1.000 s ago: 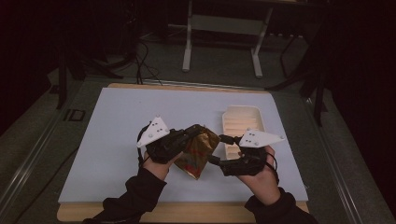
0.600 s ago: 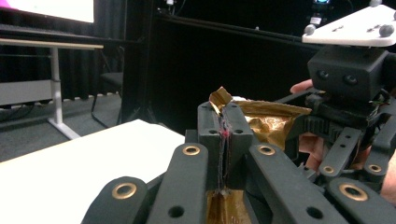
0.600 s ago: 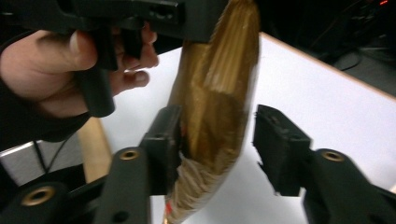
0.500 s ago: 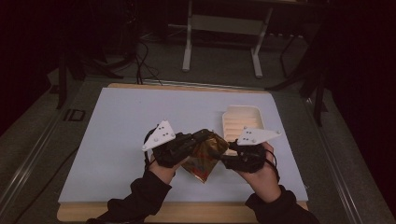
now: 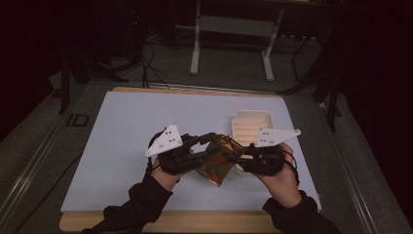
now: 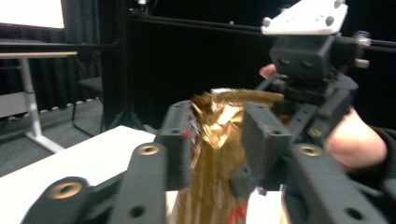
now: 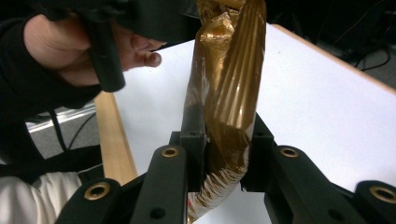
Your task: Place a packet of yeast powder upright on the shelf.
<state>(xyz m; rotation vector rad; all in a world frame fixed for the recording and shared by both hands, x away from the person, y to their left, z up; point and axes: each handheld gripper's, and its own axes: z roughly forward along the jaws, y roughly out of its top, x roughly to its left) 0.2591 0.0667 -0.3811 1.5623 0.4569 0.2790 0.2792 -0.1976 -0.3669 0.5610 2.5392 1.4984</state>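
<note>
A crinkled gold foil wrapper [image 5: 220, 158] hangs above the white mat, held from both sides. My left gripper [image 5: 210, 146] is shut on its upper left part; in the left gripper view the gold wrapper [image 6: 215, 140] is pinched between the black jaws of my left gripper [image 6: 217, 140]. My right gripper [image 5: 239, 158] is shut on the right edge; in the right gripper view the wrapper [image 7: 229, 88] rises upright from between the jaws of my right gripper [image 7: 223, 149], its serrated end showing below them.
A cream ribbed plastic tray [image 5: 251, 127] lies on the mat just behind my right gripper. The white mat [image 5: 126, 126] covers a wooden tabletop [image 5: 165, 222]. A metal frame [image 5: 231, 29] stands on the dark floor beyond the table.
Both grippers and the wrapper have shifted slightly to the right and closer together. The wrapper now hangs more upright between them.
</note>
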